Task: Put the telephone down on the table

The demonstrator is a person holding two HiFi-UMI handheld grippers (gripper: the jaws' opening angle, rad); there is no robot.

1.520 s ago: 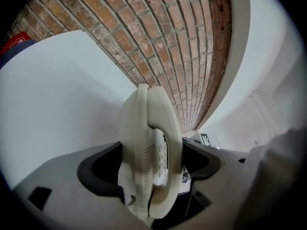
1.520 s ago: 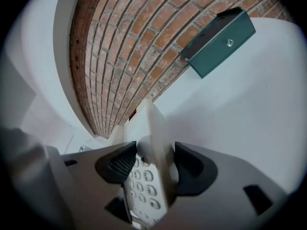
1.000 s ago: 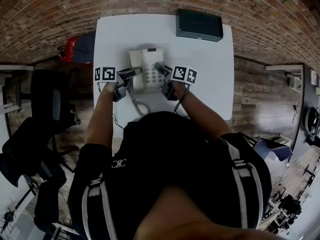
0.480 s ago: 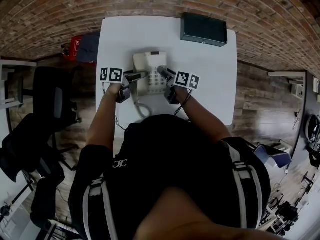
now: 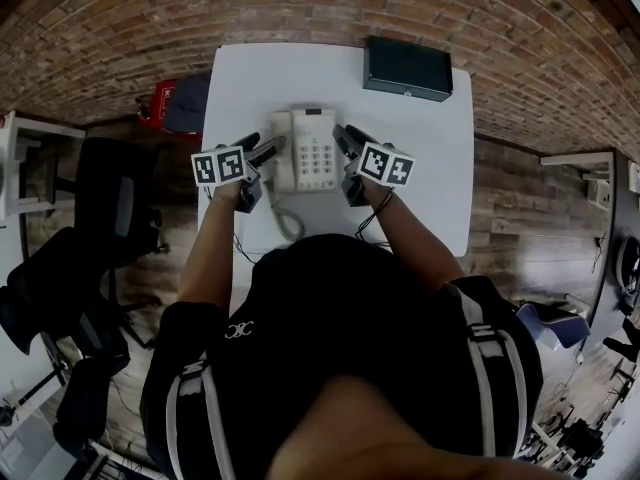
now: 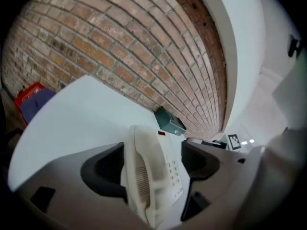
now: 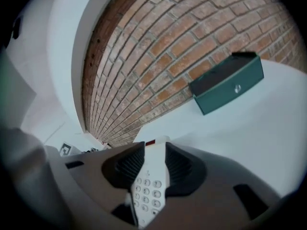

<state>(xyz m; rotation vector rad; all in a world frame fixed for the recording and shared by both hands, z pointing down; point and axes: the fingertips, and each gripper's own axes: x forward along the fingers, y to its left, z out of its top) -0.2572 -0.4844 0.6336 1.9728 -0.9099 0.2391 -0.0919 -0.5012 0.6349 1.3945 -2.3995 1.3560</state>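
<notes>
The cream telephone [image 5: 310, 148] lies flat on the white table [image 5: 280, 68], handset along its left side and keypad facing up. My left gripper [image 5: 262, 150] hovers by the phone's left edge with its jaws wide apart. In the left gripper view the telephone [image 6: 148, 176] shows through that gap, untouched by either pad. By the phone's right edge is my right gripper [image 5: 345, 138], its jaws closing. Between them the keypad of the telephone [image 7: 149, 186] shows beyond the pads, which press on nothing.
A dark green box [image 5: 405, 68] stands at the table's far right corner, by the brick wall. The phone's cord [image 5: 282, 218] trails towards the near edge. A red and blue bundle [image 5: 165, 103] and a black chair [image 5: 100, 208] stand left of the table.
Both grippers have lifted and tilted away from the telephone's sides. The phone has stayed lying on the table.
</notes>
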